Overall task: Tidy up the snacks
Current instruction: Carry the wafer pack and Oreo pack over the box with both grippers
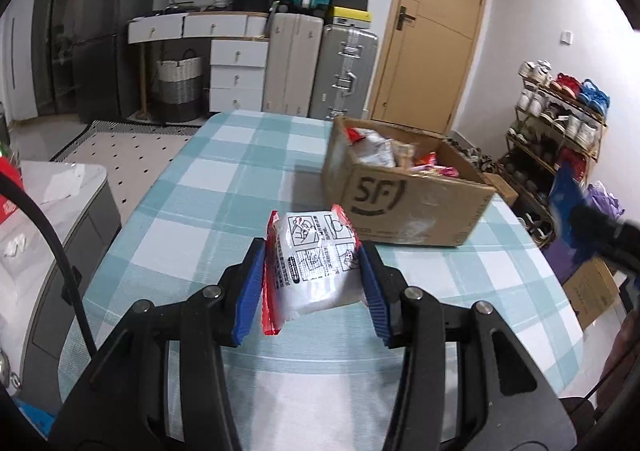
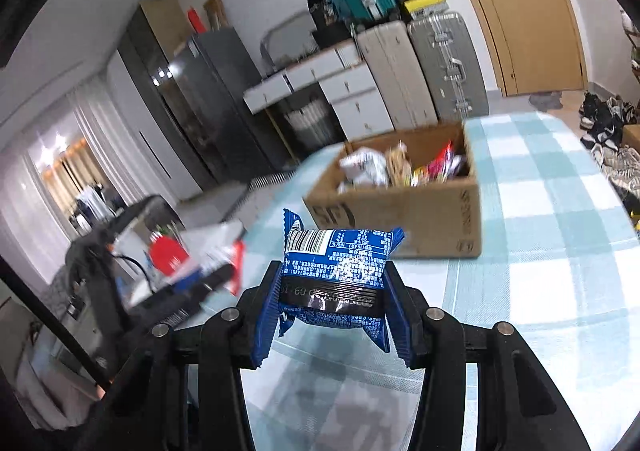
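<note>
Above the checked table (image 1: 248, 187), each tilted-down gripper clamps a packet: left gripper (image 1: 312, 279) white-red packet (image 1: 316, 263), right gripper (image 2: 334, 299) blue packet (image 2: 340, 271).

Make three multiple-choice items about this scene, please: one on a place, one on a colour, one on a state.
1. Where does the cardboard box stand?
A. on the checked tablecloth
B. on the floor
C. on a chair

2. Which colour is the packet in the right gripper?
A. green
B. blue
C. yellow

3. How is the left gripper?
A. open and empty
B. lying on the table
C. shut on a red and white packet

Answers:
1. A, the box sits on the cloth-covered table.
2. B, its wrapper is blue with a barcode.
3. C, both blue pads press the packet's sides.
</note>
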`<action>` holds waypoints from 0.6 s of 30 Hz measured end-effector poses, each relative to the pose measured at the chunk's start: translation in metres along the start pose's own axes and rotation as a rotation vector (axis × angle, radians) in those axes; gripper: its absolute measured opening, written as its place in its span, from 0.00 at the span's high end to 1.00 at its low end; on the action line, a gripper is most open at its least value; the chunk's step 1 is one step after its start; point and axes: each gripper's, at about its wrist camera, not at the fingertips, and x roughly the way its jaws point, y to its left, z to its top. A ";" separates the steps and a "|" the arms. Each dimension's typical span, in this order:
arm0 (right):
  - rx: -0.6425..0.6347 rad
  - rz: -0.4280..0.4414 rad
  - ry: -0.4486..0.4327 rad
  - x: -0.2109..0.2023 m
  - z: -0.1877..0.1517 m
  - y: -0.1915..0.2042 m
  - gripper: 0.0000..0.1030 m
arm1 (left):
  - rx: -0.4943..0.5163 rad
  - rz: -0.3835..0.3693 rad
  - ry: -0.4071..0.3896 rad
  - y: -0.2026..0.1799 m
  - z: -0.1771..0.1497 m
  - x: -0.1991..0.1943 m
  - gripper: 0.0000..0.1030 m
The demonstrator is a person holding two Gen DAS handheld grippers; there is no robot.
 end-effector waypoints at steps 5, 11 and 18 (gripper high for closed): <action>0.002 0.017 -0.065 -0.044 0.026 0.002 0.53 | 0.012 -0.057 0.000 -0.018 0.021 -0.015 0.58; -0.027 0.028 -0.127 -0.075 0.054 0.012 0.53 | 0.046 -0.127 0.026 -0.039 0.062 -0.026 0.58; -0.084 0.027 -0.174 -0.101 0.104 0.029 0.53 | 0.119 -0.173 0.037 -0.071 0.125 -0.025 0.57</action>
